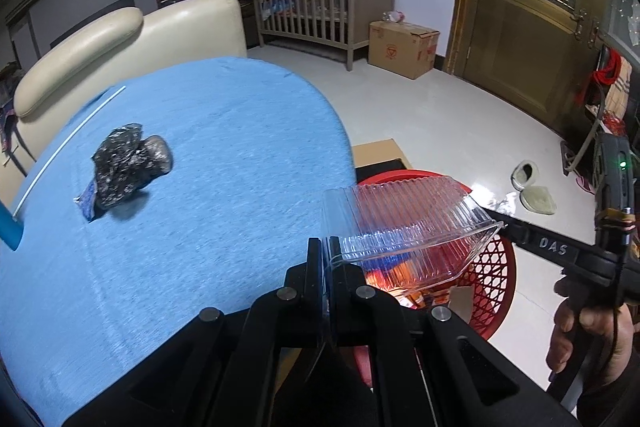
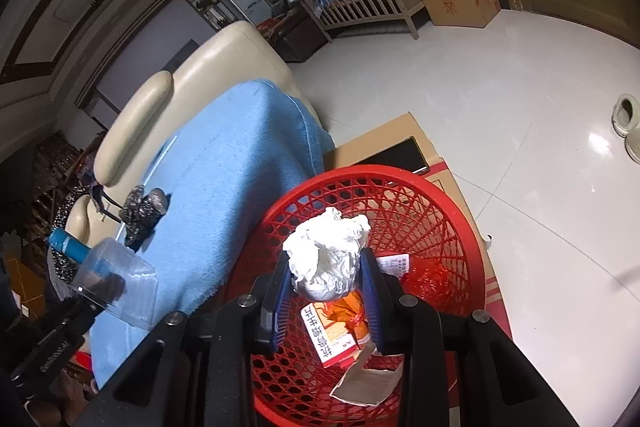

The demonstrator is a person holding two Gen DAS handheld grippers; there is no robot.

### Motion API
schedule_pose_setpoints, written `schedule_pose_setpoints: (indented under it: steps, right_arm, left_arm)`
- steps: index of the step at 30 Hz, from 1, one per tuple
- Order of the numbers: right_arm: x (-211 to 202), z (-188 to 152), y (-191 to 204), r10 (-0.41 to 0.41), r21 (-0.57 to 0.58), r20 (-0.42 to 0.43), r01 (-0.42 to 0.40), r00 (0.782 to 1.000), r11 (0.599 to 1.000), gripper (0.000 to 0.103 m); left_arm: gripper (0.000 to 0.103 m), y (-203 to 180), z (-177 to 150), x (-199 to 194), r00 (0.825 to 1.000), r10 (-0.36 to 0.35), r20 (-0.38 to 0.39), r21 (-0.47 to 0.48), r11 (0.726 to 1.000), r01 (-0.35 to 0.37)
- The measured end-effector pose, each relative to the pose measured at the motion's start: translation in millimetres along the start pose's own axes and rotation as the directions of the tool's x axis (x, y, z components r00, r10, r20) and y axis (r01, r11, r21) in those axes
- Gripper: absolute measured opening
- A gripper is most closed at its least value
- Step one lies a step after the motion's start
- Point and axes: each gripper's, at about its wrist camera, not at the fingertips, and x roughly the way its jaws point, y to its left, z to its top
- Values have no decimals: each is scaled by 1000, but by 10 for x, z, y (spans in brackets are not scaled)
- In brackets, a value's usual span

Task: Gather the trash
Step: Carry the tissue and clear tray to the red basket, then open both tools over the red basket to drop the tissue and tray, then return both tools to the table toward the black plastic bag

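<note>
The left gripper (image 1: 326,259) is pinching the rim of a clear ribbed plastic clamshell container (image 1: 404,231) between its closed black fingers, and the container is hanging out past the edge of the blue cloth-covered table (image 1: 208,155), directly over the red plastic lattice waste basket (image 1: 494,267) standing on the floor beside it. The right gripper (image 2: 325,291) is squeezing a crumpled ball of white paper (image 2: 326,259) between its blue-padded fingers (image 2: 370,291), holding it above the open mouth of the same basket (image 2: 436,199). Inside the basket a red-and-white printed carton (image 2: 330,337), an orange crumpled wrapper (image 2: 344,311), a scrap of red cellophane (image 2: 424,277) and a torn piece of brown cardboard (image 2: 366,385) are lying on the bottom. On the table, well apart from both grippers, a crumpled black shiny plastic bag (image 1: 124,167) is sitting against a dark grey rounded lump (image 1: 158,153), with a small blue foil wrapper (image 1: 89,201) peeking out from under the bag and a thin white straw (image 1: 68,151) lying along the far side. The basket is resting on a flat brown cardboard sheet (image 2: 384,135) with a dark rectangular panel (image 2: 396,155) on it. A cream leather sofa (image 1: 132,35) is standing behind the table, a wooden slatted crib (image 1: 316,11) and a brown cardboard box (image 1: 402,49) are sitting near the wall, and a pair of grey slippers (image 1: 534,189) is lying on the pale tiled floor (image 1: 440,119)
</note>
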Motion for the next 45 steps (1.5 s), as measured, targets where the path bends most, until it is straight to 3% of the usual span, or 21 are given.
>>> schedule_pose_setpoints:
  steps: [8, 10, 11, 12, 26, 29, 30, 31, 32, 34, 37, 45]
  right_arm:
    - [123, 31, -63, -57, -2, -31, 57, 998, 998, 36]
    - [156, 37, -137, -89, 25, -42, 90, 995, 996, 50]
    - [143, 43, -197, -100, 52, -35, 102, 994, 993, 75]
    - [112, 50, -234, -104, 70, -23, 106, 994, 992, 78]
    - [-217, 181, -284, -119, 89, 78, 112, 990, 990, 78]
    - [-276, 198, -269, -124, 87, 94, 116, 988, 989, 78]
    - [-303, 206, -268, -127, 88, 100, 119, 987, 989, 78]
    - [-335, 216, -270, -133, 90, 108, 123, 985, 988, 78]
    - [-369, 227, -274, -138, 91, 119, 128, 983, 988, 78]
    - [-450, 256, -269, -155, 90, 141, 143, 978, 986, 78]
    - [-537, 301, -257, -175, 92, 164, 162, 971, 983, 78]
    - [-441, 324, 143, -147, 22, 150, 145, 978, 989, 78]
  left_arm:
    - [2, -123, 88, 48, 999, -31, 13, 27, 999, 30]
    - [2, -163, 92, 58, 999, -37, 13, 38, 999, 36]
    - [2, -193, 95, 69, 999, -39, 12, 47, 998, 38]
    - [2, -217, 95, 79, 999, -42, 10, 55, 998, 41]
    - [2, -526, 35, 275, 996, -77, -54, 132, 988, 84]
    - [2, -649, 50, 421, 991, -84, -105, 158, 982, 100]
    - [6, -672, 59, 483, 989, -81, -122, 166, 981, 100]
    - [26, -696, 74, 544, 988, -68, -139, 171, 981, 91]
    - [58, -697, 91, 581, 987, -55, -149, 166, 983, 79]
    - [78, -603, 119, 498, 994, -48, -101, 126, 990, 60]
    - [78, -405, 171, 324, 995, -90, -46, 60, 994, 92]
    - [78, 238, 146, -81, 997, -19, 68, -96, 995, 26]
